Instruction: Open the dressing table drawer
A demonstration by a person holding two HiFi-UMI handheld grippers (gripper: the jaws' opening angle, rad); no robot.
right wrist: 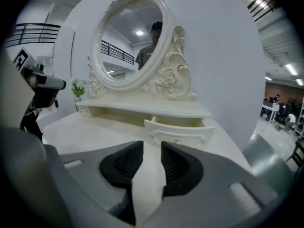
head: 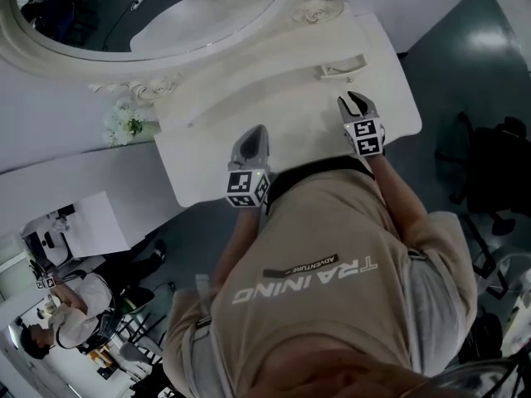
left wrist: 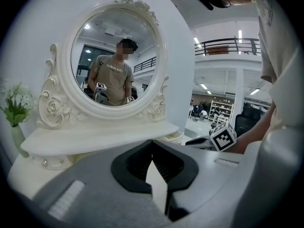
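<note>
The white dressing table [head: 274, 114] has a small drawer [head: 342, 67] under its shelf, at the right. It stands pulled out, its carved front [right wrist: 178, 132] clear of the frame. My right gripper [head: 354, 104] hovers over the tabletop just in front of the drawer, a short way off it. In the right gripper view the right gripper [right wrist: 152, 145] is open, with only the tabletop showing in the gap. My left gripper [head: 251, 143] is over the table's front edge, well left of the drawer. Its tips [left wrist: 152, 142] meet, shut on nothing.
An oval mirror [head: 149, 15] in a carved frame rises at the back of the table. A vase of white flowers [head: 124, 123] stands at the table's left end. Beyond are a white wall, a black chair [head: 489, 164] at right and people [head: 75, 305] at lower left.
</note>
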